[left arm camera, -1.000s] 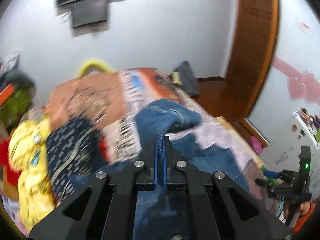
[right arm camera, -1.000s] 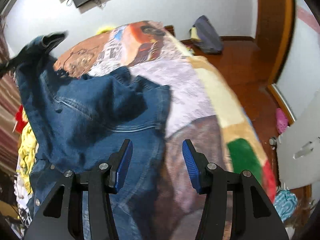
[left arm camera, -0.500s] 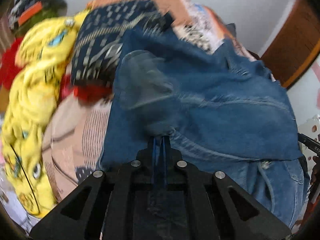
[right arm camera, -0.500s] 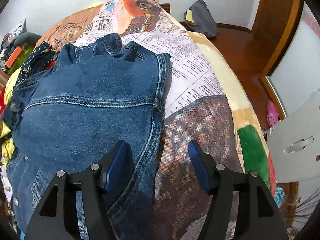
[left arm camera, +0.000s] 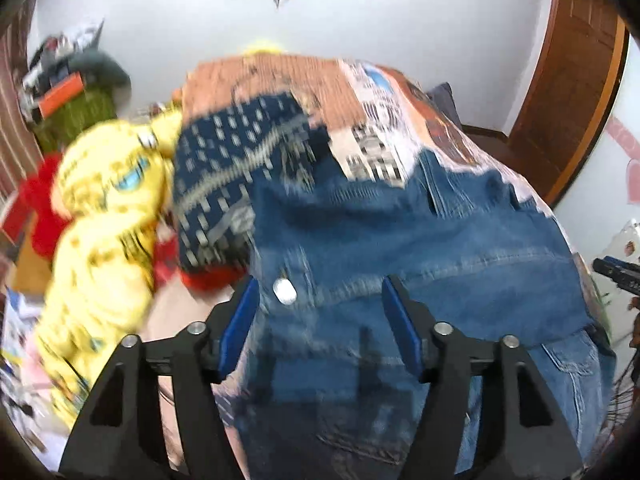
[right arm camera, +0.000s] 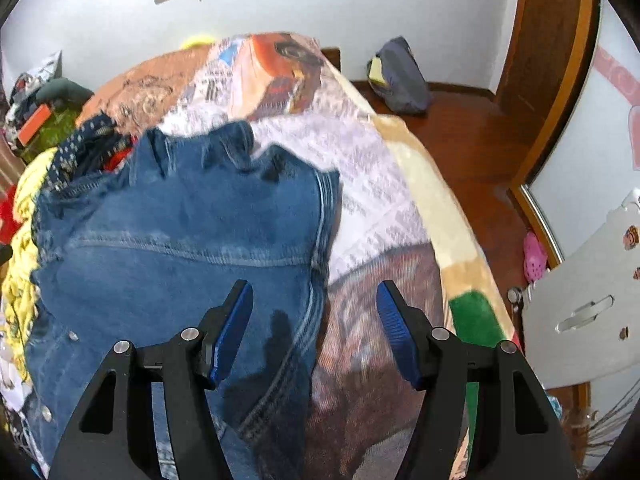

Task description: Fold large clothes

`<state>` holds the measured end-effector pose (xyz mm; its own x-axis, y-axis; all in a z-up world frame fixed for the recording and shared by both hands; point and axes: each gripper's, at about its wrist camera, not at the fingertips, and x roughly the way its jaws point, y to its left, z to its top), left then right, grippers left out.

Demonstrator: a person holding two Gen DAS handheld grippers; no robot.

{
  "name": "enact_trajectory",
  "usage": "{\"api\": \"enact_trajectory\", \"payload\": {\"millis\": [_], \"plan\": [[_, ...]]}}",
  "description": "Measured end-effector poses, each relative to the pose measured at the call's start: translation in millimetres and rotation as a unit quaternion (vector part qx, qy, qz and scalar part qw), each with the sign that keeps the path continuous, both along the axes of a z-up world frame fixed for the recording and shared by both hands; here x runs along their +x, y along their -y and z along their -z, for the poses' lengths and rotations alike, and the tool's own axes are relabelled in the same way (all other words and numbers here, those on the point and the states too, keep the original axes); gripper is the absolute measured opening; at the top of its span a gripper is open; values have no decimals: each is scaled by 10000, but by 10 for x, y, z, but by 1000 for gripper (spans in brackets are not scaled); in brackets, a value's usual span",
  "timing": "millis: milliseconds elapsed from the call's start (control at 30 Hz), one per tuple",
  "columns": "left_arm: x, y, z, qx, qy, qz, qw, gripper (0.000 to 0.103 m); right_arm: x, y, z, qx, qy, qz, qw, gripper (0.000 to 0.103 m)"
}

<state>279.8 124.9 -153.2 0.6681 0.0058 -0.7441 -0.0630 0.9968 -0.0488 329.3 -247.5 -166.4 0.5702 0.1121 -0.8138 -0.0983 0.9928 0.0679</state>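
A blue denim jacket (left arm camera: pixel 420 248) lies spread on the bed, back panel up, a fold laid across it. In the left wrist view my left gripper (left arm camera: pixel 320 308) hovers over its left part with jaws opening and no cloth pinched; a metal button (left arm camera: pixel 285 292) shows between the fingers. In the right wrist view the same jacket (right arm camera: pixel 180 240) fills the left half. My right gripper (right arm camera: pixel 316 312) stands open above the jacket's right seam, one finger over denim, the other over the printed blanket (right arm camera: pixel 380 184).
Beside the jacket lie a dark patterned garment (left arm camera: pixel 240 176), a yellow printed one (left arm camera: pixel 108 216) and red cloth (left arm camera: pixel 36 208). A dark bag (right arm camera: pixel 400 76) sits on the wooden floor by a door (left arm camera: pixel 572 92). A white panel (right arm camera: pixel 588 308) stands at the bed's right.
The left gripper carried a denim sleeve down across the jacket, then let go and opened. The right gripper widened a little and stayed roughly in place. The jacket now lies flat.
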Motion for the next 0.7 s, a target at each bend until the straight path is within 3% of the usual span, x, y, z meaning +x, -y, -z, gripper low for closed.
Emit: {"api": "enact_trajectory", "payload": {"millis": [233, 367, 533, 600, 700], "plan": [[556, -375, 75, -45, -205, 51, 9998, 66, 337, 57, -43, 181, 111, 130, 9997, 60], [840, -502, 302, -140, -497, 184, 9985, 66, 631, 179, 159, 646, -340, 228, 9971, 61], [1069, -572, 487, -124, -460, 507, 9976, 66, 897, 152, 430, 988, -792, 44, 9919, 60], [1138, -568, 541, -219, -459, 655, 9966, 62, 1021, 96, 539, 902, -915, 3, 9917, 60], [1183, -525, 565, -254, -346, 761, 9962, 46, 1129, 76, 635, 888, -947, 49, 9915, 61]]}}
